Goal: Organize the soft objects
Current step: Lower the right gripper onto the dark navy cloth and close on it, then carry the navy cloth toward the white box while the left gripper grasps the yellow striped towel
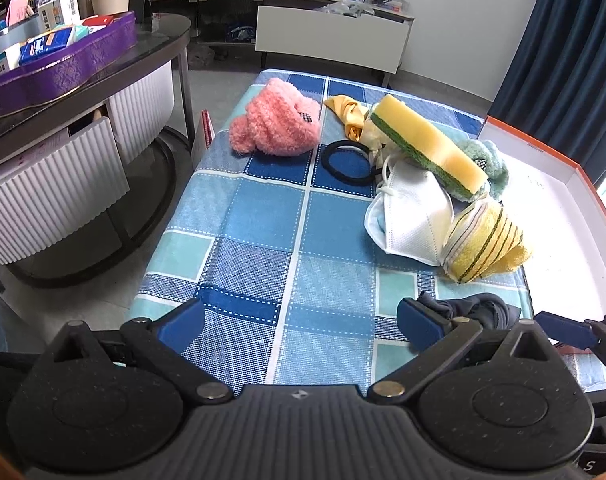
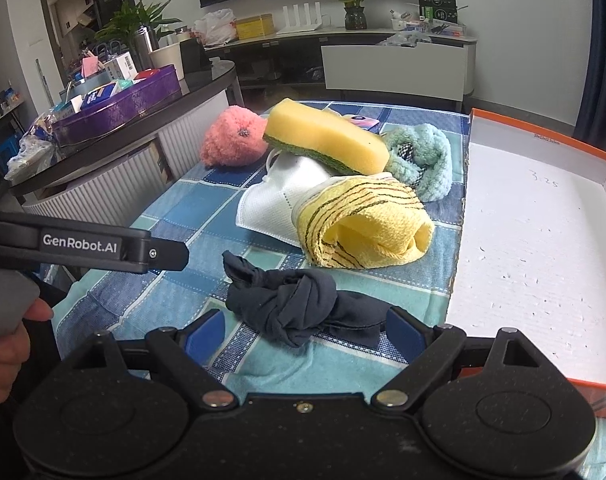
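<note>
Right wrist view: the right gripper (image 2: 301, 334) is spread wide, its two blue pads on either side of the knotted dark cloth (image 2: 299, 304), which lies on the checked tablecloth (image 2: 183, 208); whether the pads touch it I cannot tell. The left gripper (image 1: 303, 326) is also spread and holds nothing. At 12 o'clock from the cloth lie the yellow towel (image 2: 363, 222), the white mask (image 2: 279, 204) and the sponge (image 2: 327, 136). The open box (image 2: 543, 240), at 2 o'clock, holds nothing. The step seems to be the first pick: close on the cloth, then carry it to the box.
</note>
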Action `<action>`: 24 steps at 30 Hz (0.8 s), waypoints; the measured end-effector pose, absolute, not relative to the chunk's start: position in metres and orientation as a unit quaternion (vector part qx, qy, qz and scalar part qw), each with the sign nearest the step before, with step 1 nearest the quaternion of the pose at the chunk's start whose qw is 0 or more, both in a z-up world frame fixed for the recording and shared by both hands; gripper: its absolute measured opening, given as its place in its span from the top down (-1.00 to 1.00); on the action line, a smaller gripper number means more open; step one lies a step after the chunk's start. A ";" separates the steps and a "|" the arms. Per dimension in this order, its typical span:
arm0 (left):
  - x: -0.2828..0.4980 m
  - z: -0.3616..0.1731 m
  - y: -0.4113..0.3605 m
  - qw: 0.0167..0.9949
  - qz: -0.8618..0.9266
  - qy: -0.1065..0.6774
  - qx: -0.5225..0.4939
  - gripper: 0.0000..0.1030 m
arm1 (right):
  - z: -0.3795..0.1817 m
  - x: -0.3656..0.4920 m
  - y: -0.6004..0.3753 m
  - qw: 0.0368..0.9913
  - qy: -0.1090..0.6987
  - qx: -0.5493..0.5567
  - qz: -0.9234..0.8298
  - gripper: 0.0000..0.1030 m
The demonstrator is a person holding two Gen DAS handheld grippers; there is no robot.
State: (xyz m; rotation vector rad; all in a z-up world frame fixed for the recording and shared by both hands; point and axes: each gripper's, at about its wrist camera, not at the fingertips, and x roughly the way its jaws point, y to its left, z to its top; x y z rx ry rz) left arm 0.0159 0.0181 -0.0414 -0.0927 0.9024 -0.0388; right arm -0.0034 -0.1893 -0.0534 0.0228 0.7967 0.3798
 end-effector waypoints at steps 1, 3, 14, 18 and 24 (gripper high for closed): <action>0.016 -0.042 0.019 0.898 -0.018 0.436 -0.046 -1.00 | -0.054 -0.003 -0.188 0.905 0.384 0.004 0.184 -0.99; 0.017 -0.042 0.021 0.898 -0.017 0.437 -0.048 -1.00 | -0.054 -0.002 -0.184 0.906 0.379 -0.011 0.189 -0.98; 0.021 -0.047 0.029 0.895 -0.012 0.443 -0.060 -1.00 | -0.066 0.014 -0.165 0.897 0.377 -0.056 0.222 -0.98; 0.026 -0.049 0.032 0.894 -0.012 0.444 -0.061 -1.00 | -0.072 0.019 -0.162 0.895 0.380 -0.056 0.228 -0.86; 0.032 -0.048 0.031 0.894 -0.016 0.443 -0.065 -1.00 | -0.071 0.017 -0.165 0.899 0.368 -0.048 0.233 -0.44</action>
